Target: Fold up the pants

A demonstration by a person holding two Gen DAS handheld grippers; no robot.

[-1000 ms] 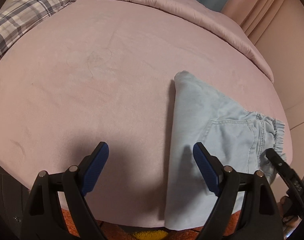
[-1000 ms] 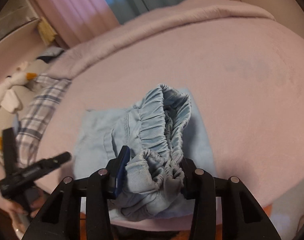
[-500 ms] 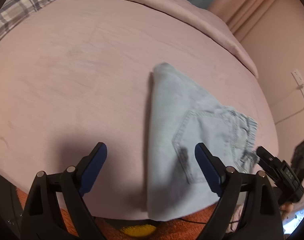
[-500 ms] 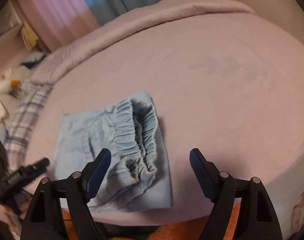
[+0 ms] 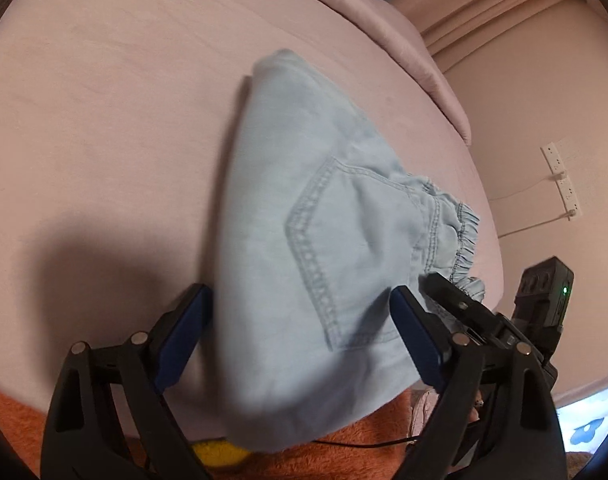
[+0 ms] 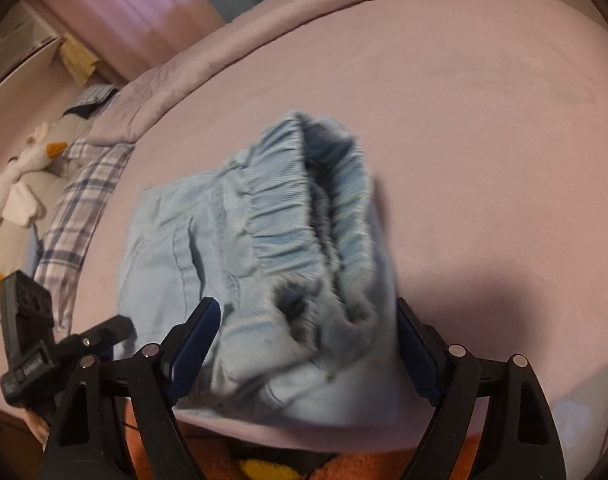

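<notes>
Light blue folded pants [image 5: 304, 200] lie on the pink bed [image 5: 104, 120] near its front edge, back pocket up. My left gripper [image 5: 300, 344] hangs low over the folded end with jaws wide and just closing a little; the cloth lies between them and the pads do not press on it. In the right wrist view the elastic waistband [image 6: 304, 220] gapes toward me. My right gripper [image 6: 307, 344] stands open astride that end of the pants [image 6: 176, 248], with nothing gripped. Each gripper shows in the other's view: the right gripper [image 5: 463, 308], the left gripper [image 6: 104, 332].
A pink duvet [image 5: 363, 12] is bunched along the far side of the bed [image 6: 483, 120]. A plaid pillow [image 6: 76, 220] and a white stuffed toy [image 6: 20, 176] lie at the left. Orange rug [image 5: 8, 420] lies below the bed's edge. Wall sockets [image 5: 563, 180] are at right.
My right gripper let go of the waistband and opened wide; the waistband dropped onto the bed. Both grippers sank closer to the pants, and the left one swung over the folded end.
</notes>
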